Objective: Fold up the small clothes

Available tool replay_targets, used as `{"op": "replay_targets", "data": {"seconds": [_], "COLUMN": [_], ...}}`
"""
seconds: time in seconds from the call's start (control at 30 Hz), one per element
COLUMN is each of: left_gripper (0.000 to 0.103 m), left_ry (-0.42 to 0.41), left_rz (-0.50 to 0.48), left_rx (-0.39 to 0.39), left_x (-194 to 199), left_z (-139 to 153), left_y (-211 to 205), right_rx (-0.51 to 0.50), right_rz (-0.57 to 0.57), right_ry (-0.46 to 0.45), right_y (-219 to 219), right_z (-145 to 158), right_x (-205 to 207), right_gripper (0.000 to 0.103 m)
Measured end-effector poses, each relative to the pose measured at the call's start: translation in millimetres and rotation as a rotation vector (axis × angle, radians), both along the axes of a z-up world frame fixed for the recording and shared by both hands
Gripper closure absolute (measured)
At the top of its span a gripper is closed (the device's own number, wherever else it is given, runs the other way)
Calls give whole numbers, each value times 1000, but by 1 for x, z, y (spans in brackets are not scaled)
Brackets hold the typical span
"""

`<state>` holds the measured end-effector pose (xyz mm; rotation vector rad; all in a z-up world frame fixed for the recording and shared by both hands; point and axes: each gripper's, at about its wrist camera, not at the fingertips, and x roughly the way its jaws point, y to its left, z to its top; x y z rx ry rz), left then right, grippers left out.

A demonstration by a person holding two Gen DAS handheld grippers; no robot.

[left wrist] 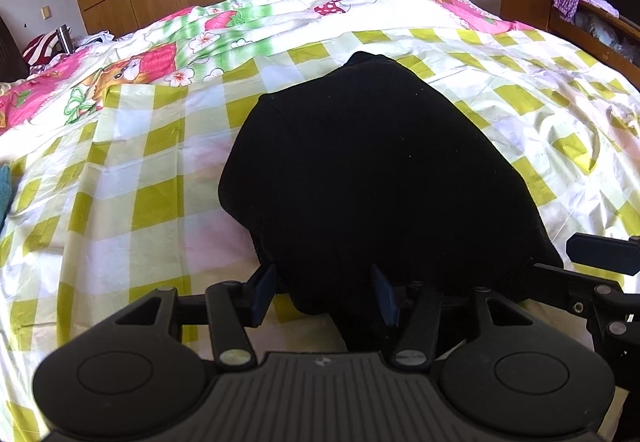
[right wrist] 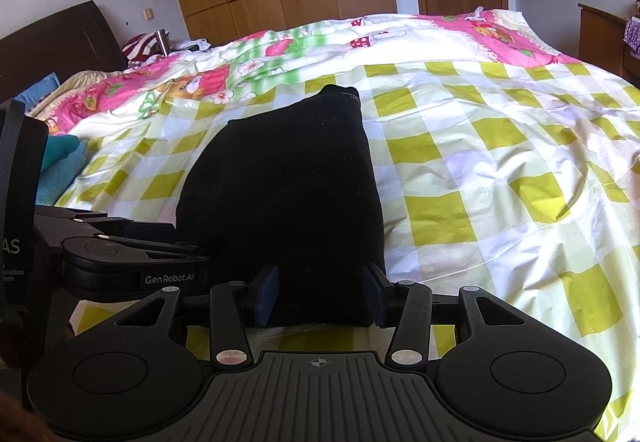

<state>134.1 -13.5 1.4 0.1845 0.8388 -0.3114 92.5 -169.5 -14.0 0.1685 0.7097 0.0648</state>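
Left gripper (left wrist: 325, 296): fingers spread, one on each side of the near edge of the black garment (left wrist: 372, 170); the cloth sits between the pads, but no pinch is made yet.
Right gripper (right wrist: 322, 295): fingers likewise spread, straddling the garment's near edge (right wrist: 288, 194); its side shows at the right border of the left wrist view, just beside the left gripper.
Garment, place: lying on the checked sheet (left wrist: 120, 178), near the bed's front edge, its far end short of the pink quilt (left wrist: 160, 54).
Garment, direction: long axis seems to run away from the grippers toward the far side of the bed; the narrower end points at the quilt, the wider end at the grippers.
Step in hand: probably taking hold of the near edge to fold it over.
Doing it well: close both at once on all layers, at matching spots, lift evenly, and carry the edge straight along the long axis.
Left margin: a teal cloth (right wrist: 64, 162) lies by the bed's left edge, apart from the garment.
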Motion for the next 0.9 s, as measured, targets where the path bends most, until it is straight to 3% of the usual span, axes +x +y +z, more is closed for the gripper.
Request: {"op": "replay_targets", "data": {"seconds": [0.27, 0.47, 0.6, 0.9], "left_gripper": [38, 37, 37, 15], "left_ry": [-28, -2, -6, -91], "left_rz": [37, 31, 63, 79], "left_rx": [-68, -23, -87, -106], "left_x": [-17, -25, -32, -62], "left_z": [7, -6, 0, 3], "left_y": [12, 10, 18, 22], "right_rx": [-89, -122, -127, -208], "right_rz": [-39, -64, -87, -117], "right_ry": [-21, -4, 4, -9], "right_y": [-3, -7, -11, -2], "right_z": [0, -7, -11, -16], "right_x": [-10, -14, -18, -27], "right_gripper": [57, 57, 57, 57]}}
